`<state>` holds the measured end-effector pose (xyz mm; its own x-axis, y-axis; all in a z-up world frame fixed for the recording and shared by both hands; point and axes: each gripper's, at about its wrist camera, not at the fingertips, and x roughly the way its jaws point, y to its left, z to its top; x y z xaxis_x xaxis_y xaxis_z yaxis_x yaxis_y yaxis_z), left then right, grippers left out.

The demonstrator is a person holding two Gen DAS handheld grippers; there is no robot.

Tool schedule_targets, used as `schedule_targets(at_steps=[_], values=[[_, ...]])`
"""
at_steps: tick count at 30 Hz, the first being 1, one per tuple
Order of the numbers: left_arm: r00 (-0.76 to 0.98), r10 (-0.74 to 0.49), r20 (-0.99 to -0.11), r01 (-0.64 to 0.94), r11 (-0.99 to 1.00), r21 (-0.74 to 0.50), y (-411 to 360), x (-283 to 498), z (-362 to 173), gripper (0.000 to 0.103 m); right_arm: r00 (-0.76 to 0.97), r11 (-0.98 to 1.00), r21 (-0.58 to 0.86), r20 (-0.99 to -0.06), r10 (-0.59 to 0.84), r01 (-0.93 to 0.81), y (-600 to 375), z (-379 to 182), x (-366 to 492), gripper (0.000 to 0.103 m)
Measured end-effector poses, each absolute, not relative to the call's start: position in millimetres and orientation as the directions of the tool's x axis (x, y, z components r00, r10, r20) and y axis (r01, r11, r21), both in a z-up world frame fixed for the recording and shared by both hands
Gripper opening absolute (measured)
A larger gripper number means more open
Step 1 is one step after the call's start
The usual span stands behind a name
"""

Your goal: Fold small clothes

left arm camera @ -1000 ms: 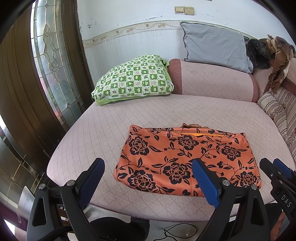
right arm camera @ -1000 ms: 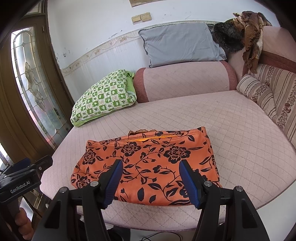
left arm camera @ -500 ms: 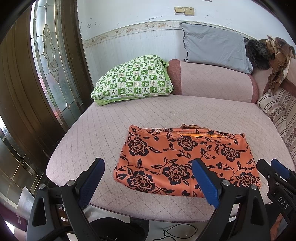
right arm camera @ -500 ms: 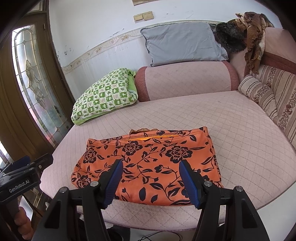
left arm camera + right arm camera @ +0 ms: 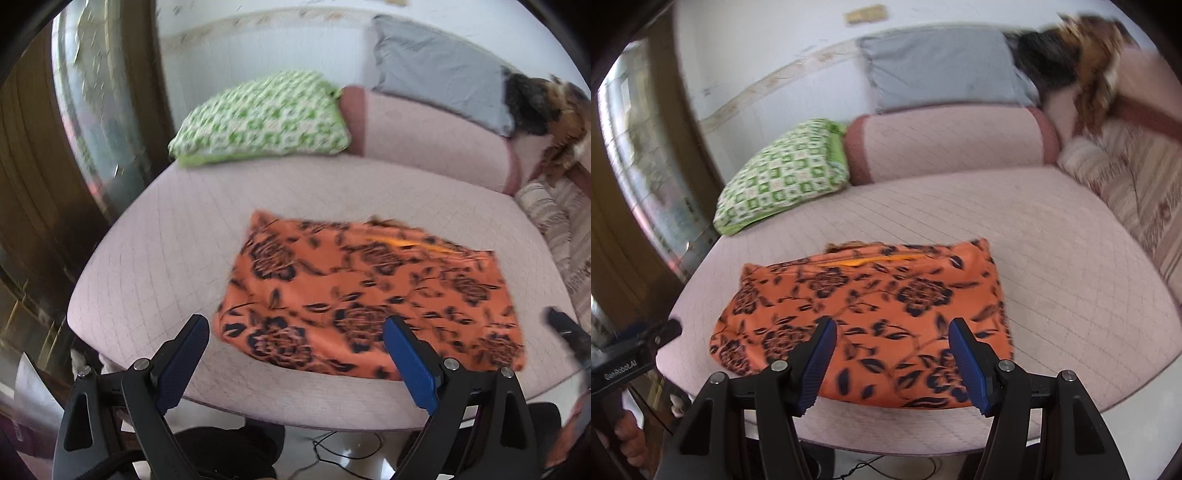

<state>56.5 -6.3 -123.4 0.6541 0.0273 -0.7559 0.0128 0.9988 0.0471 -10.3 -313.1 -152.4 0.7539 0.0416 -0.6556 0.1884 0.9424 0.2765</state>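
A: What sits at the left of the left wrist view?

B: A door (image 5: 55, 155) fills the left edge; right of it a green pillow (image 5: 262, 118) lies in the upper middle, with a grey pillow (image 5: 439, 70) further right against the wall.

A: And the cloth?

B: The orange cloth (image 5: 365, 291) lies flat at the centre of the pink couch (image 5: 147, 258), near its front edge.

A: The left gripper?

B: The left gripper (image 5: 295, 365) spreads wide at the bottom of the frame, empty, short of the cloth's near hem.

A: The right wrist view?

B: The cloth (image 5: 871, 306) sits centre-low on the couch (image 5: 1071, 280). The right gripper (image 5: 890, 362) gapes wide at the bottom, holding nothing, its tips over the cloth's near edge. Both views are blurred.
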Motion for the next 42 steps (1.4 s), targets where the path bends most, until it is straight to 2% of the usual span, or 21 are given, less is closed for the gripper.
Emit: schedule_targets(at_steps=[2,6,9,12,17,24,30,37,42], values=[[0.614,0.088,-0.784,-0.047,0.996,0.075,14.1,76.1,-139.1,0.095,0.739,0.914,0.334,-0.672,0.058,0.232,-340.8,-160.9,-5.7,0.075],[0.55,0.118,-0.826,-0.143,0.989,0.046,43.1,102.0,-162.3,0.095,0.694,0.856,0.397,-0.717,0.064,0.331,-391.6,-183.4,10.5,0.076],[0.5,0.1,-0.86,-0.165,0.986,0.019,54.5,118.9,-181.4,0.095,0.653,0.824,0.411,-0.754,0.069,0.389,-414.2,-207.6,24.9,0.076],[0.468,0.033,-0.883,-0.16,0.986,-0.048,64.9,132.9,-198.7,0.095,0.616,0.764,0.495,-0.77,0.166,0.413,-434.1,-241.5,39.2,0.076],[0.462,-0.055,-0.885,-0.151,0.979,-0.139,81.1,154.6,-218.6,0.095,0.613,0.675,0.607,-0.738,0.281,0.421,-452.2,-283.6,52.2,0.076],[0.522,-0.099,-0.847,-0.053,0.988,-0.148,61.2,171.8,-229.1,0.095,0.61,0.546,0.739,-0.655,0.446,0.395,-475.5,-313.5,81.9,0.077],[0.491,-0.105,-0.865,-0.004,0.992,-0.122,42.9,180.1,-253.7,0.095,0.589,0.511,0.785,-0.609,0.531,0.351,-473.4,-320.7,100.7,0.077],[0.535,-0.086,-0.84,0.021,0.996,-0.089,27.6,188.4,-248.1,0.095,0.548,0.495,0.817,-0.569,0.613,0.294,-443.3,-322.1,121.0,0.077],[0.54,-0.068,-0.839,0.022,0.998,-0.066,25.8,181.3,-245.2,0.094,0.529,0.557,0.785,-0.604,0.596,0.27,-422.4,-314.4,130.7,0.075]])
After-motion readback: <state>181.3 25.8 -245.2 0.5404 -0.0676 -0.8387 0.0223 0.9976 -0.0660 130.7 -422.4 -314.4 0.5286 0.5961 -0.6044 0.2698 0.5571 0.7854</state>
